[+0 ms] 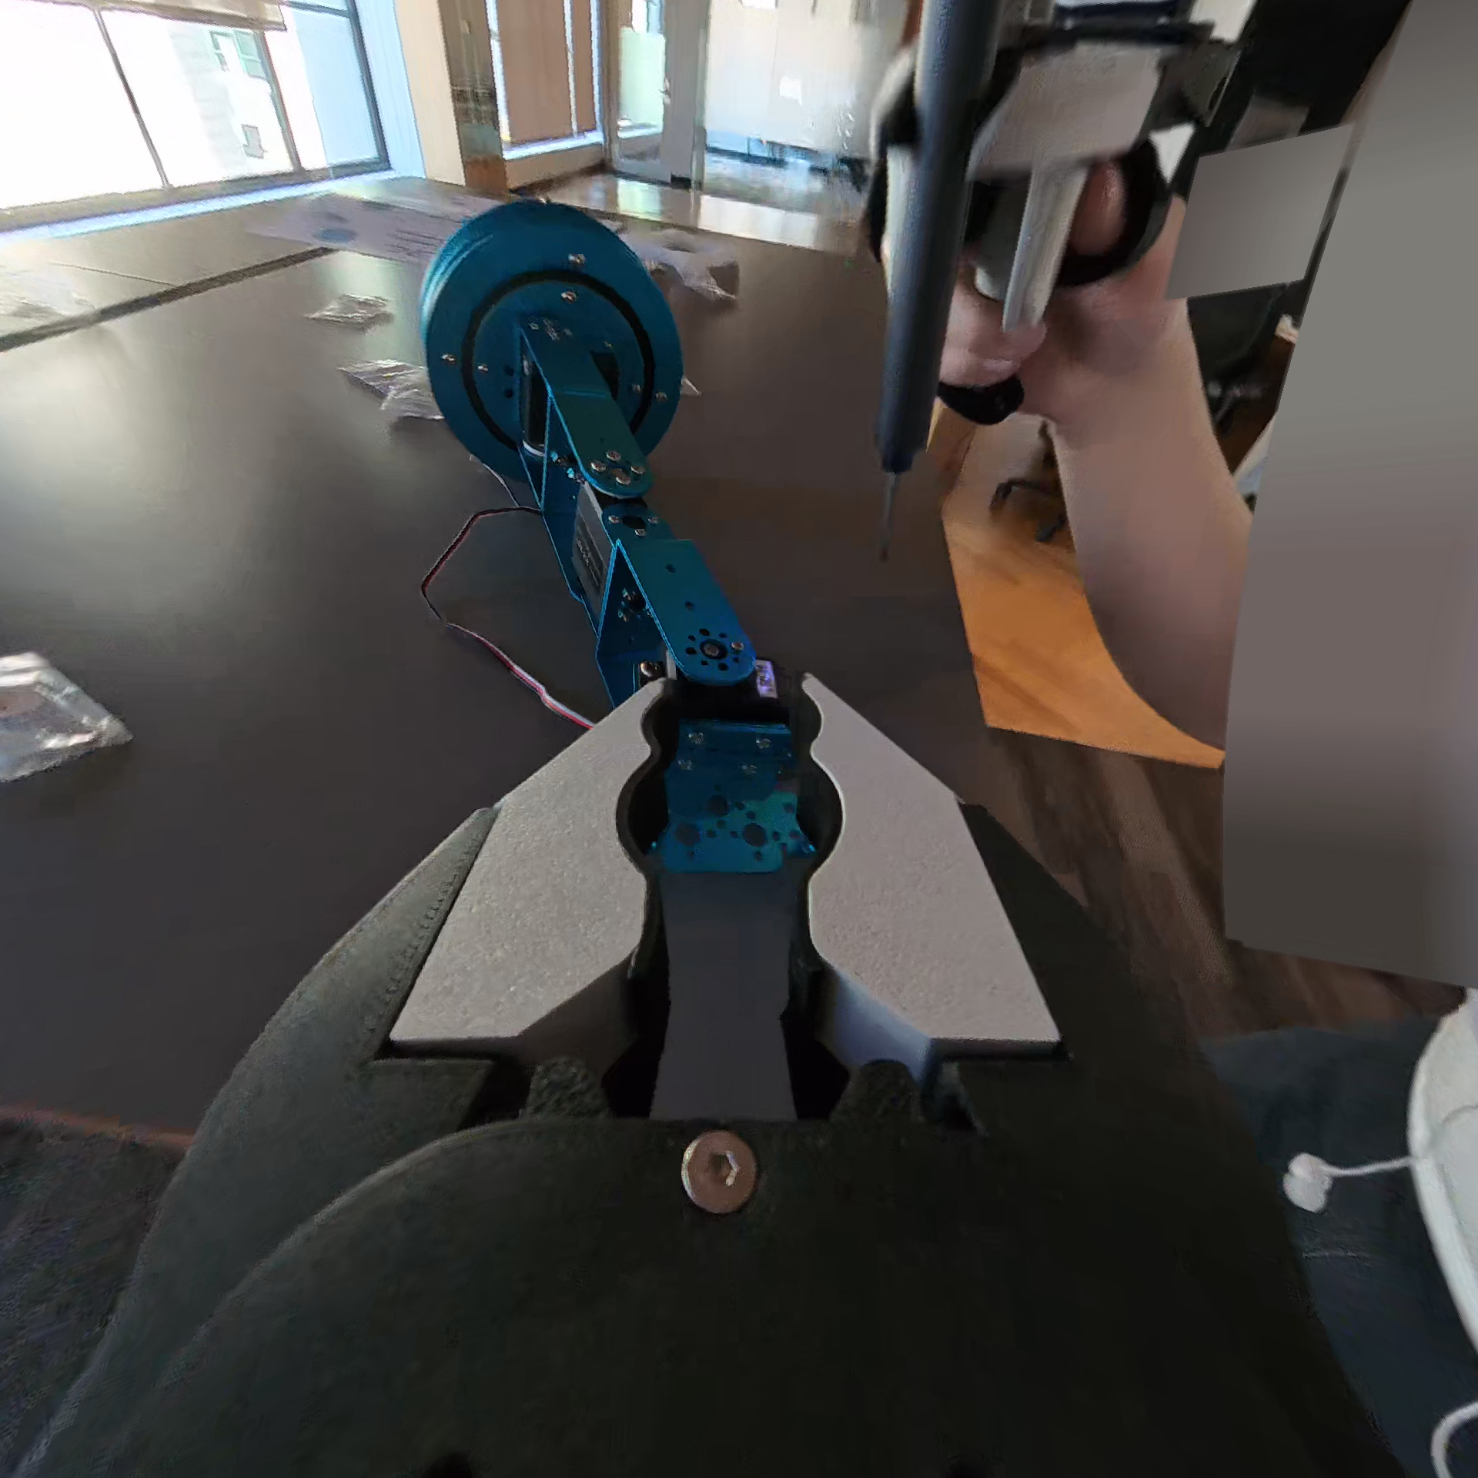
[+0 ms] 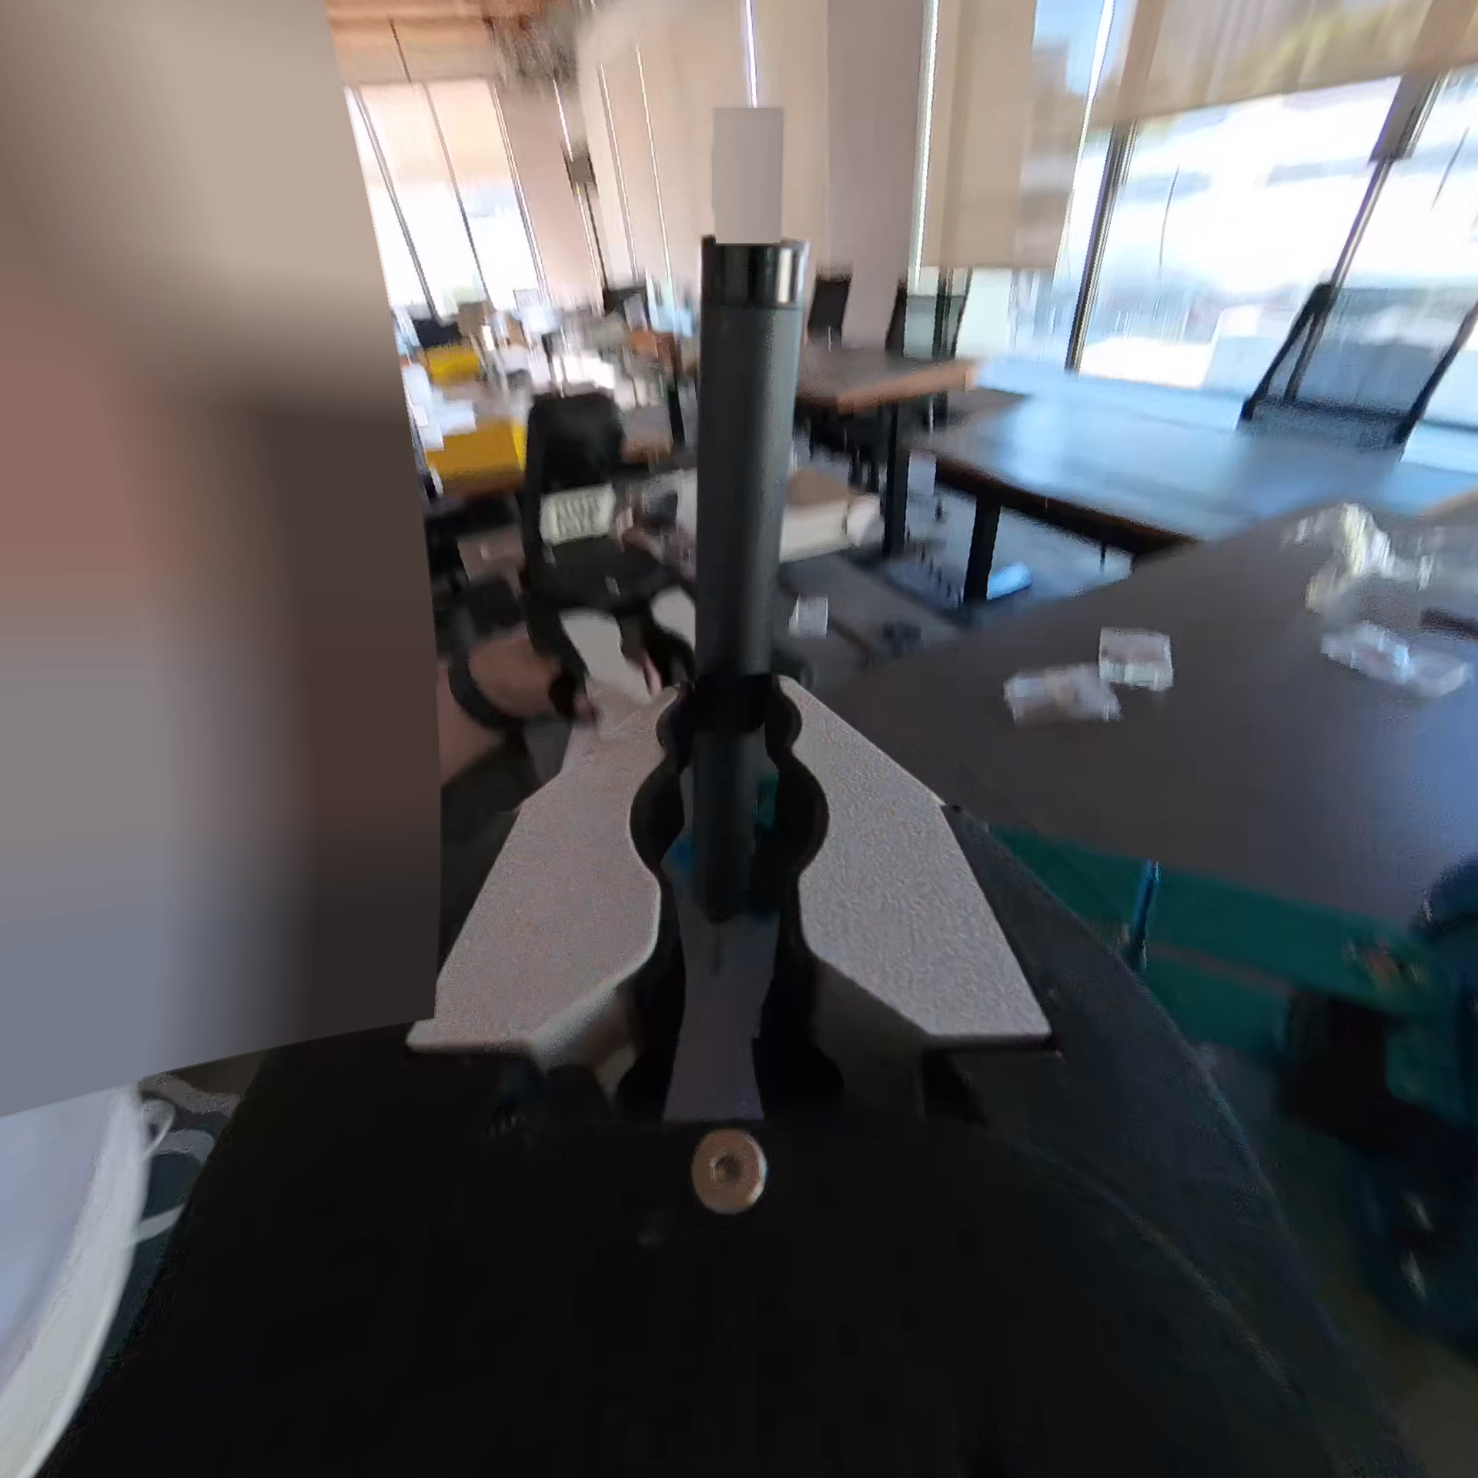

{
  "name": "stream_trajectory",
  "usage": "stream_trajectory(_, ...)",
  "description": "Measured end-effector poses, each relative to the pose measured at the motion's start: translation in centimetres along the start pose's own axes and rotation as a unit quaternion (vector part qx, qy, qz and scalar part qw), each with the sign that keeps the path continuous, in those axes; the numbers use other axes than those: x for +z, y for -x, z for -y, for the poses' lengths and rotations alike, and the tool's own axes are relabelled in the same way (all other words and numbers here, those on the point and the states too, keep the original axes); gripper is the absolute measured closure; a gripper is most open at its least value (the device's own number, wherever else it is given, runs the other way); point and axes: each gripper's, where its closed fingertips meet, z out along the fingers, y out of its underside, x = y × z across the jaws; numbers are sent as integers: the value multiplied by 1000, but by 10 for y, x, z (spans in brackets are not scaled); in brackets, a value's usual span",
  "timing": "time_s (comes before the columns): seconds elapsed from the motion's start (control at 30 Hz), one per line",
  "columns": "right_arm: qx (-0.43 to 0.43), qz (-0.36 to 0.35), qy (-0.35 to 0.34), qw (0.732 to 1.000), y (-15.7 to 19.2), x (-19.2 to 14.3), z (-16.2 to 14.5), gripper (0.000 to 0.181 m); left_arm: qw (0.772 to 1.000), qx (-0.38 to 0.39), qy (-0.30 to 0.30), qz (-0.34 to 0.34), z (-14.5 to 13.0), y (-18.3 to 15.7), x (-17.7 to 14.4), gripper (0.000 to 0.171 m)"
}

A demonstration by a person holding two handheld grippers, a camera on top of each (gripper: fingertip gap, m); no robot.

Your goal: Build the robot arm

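My left gripper [image 1: 732, 688] is shut on the end bracket [image 1: 732, 792] of a blue metal robot arm [image 1: 608, 512]. The arm lies along the dark table [image 1: 240, 560], and its round base [image 1: 552, 320] stands on edge farther off. My right gripper [image 2: 732, 692] is shut on a grey screwdriver [image 2: 744, 480]. In the left wrist view the right gripper [image 1: 960, 264] hangs at the upper right. It holds the screwdriver [image 1: 912, 280] upright, tip down, above the table to the right of the arm and clear of it.
A red, black and white wire [image 1: 480, 632] trails left of the arm. Small clear plastic bags [image 1: 48, 712] lie about the table, some also in the right wrist view [image 2: 1136, 656]. The table's edge [image 1: 976, 640] runs just right of the arm. Other tables and chairs stand beyond. Tip to tip, the grippers are about 12 cm apart.
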Motion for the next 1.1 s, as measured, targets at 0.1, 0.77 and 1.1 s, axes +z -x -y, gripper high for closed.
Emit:
stream_trajectory(0.1, -39, -12, 172, 984, -1, -21, -46, 164, 999, -28, 7, 41, -9, -6, -23, 134)
stream_trajectory(0.77, -324, 68, 516, 790, -61, -85, -169, 161, 966, -69, 27, 249, -13, -49, -22, 117)
stream_trajectory(1.1, -297, 94, 275, 909, -30, -20, -96, 133, 964, 57, 66, 251, -21, -13, 1, 96)
